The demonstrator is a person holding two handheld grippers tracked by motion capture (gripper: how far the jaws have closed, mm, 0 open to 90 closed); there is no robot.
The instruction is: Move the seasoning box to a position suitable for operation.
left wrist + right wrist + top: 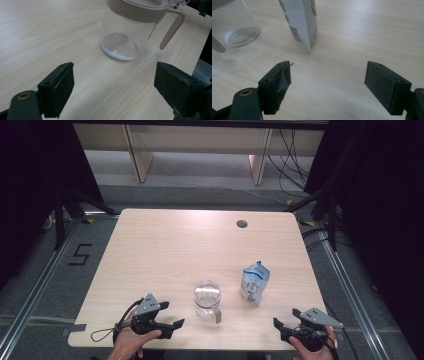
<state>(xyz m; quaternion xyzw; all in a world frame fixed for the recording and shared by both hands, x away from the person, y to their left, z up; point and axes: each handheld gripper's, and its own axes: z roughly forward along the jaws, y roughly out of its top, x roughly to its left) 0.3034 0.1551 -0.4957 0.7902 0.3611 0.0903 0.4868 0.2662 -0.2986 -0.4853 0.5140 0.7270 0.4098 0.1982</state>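
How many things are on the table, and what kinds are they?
Clear jug with a beige handle: 1
Blue and white pouch: 1
Total on the table: 2

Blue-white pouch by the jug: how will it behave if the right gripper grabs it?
The pouch stands upright on a narrow base, so a push likely tips it. Its creased soft sides will probably crumple under the jaws. Looks light; may slide on the smooth table.

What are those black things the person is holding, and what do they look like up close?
Each hand holds a black gripper, the left gripper and the right gripper, each with two blocky jaws faced with dark pads. A grey three-cornered plate tops each, and a black cable trails off.
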